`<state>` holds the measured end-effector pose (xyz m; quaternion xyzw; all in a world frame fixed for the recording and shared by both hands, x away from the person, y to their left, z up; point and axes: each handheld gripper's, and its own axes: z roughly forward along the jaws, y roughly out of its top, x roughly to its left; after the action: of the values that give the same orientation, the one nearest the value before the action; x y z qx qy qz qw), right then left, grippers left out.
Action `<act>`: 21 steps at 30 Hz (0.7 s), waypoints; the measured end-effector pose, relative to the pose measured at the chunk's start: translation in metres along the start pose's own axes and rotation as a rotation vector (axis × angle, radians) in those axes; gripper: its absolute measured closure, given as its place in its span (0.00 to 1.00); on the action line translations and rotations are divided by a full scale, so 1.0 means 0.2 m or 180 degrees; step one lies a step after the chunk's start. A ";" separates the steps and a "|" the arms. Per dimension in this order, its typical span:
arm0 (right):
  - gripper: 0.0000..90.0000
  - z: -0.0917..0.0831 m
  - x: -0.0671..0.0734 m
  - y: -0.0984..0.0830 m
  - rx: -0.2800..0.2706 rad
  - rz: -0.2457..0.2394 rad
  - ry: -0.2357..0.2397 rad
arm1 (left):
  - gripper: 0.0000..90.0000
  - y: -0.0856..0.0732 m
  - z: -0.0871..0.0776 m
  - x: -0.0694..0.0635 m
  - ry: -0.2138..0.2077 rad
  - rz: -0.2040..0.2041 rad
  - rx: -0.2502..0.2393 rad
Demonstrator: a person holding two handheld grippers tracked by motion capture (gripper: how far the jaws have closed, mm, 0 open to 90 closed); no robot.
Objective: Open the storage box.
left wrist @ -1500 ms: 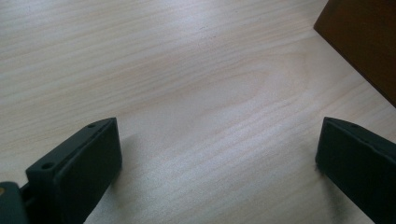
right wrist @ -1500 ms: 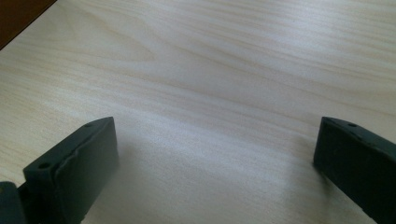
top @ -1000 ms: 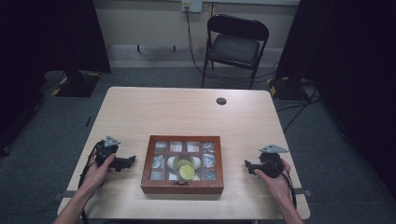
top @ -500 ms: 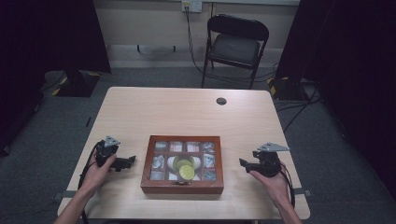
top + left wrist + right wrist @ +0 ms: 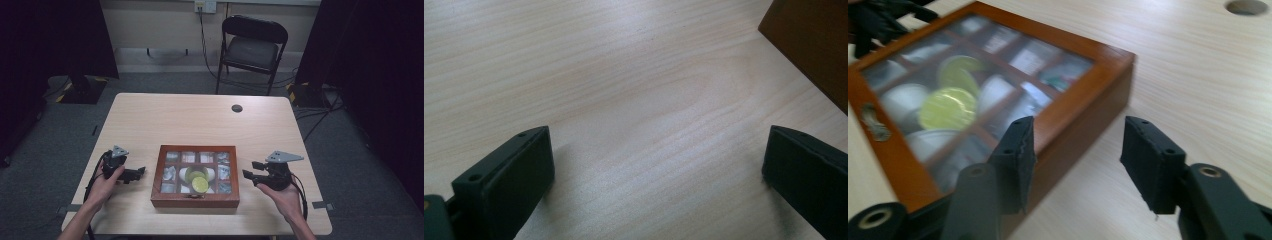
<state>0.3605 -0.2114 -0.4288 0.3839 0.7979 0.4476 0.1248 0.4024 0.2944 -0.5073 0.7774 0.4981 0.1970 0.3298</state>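
Sitting near the front edge of the bench (image 5: 200, 115), the wooden box (image 5: 195, 176) has its glass-paned lid closed, and through the panes I see a grid of compartments holding pale packets, with a yellow-green round piece (image 5: 200, 184) lying near the middle; from the high view I cannot tell whether that piece is inside or on top of the glass. A small metal clasp (image 5: 872, 122) sits on the box's front rim. My right gripper (image 5: 252, 170) is held just beside the box's right side, raised off the wood, its jaws apart and pointed at the box; in the right gripper view one jaw overlaps the box's corner while the other is over bare wood, and neither is touching it. My left gripper (image 5: 139, 172) rests low on the bench just left of the box, jaws spread wide with nothing between them; the left gripper view shows plain wood grain and a corner of the box's side at the upper right. A round cable hole (image 5: 237, 108) lies toward the far edge. Beyond the bench stands a black folding chair (image 5: 252, 47).
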 end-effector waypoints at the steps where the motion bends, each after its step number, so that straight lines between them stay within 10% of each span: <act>1: 0.55 0.00 0.02 0.01 -0.0023 -0.0029 0.0049 | 0.00 0.00 0.00 0.00 0.0000 0.0000 0.0001; 21: 0.71 0.21 0.33 0.23 0.0121 -0.0518 0.0906 | 0.00 0.00 0.00 0.00 0.0002 -0.0007 -0.0006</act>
<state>0.3613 -0.1244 -0.4057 0.2530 0.8443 0.4708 0.0391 0.4022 0.2942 -0.5073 0.7764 0.4989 0.1973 0.3305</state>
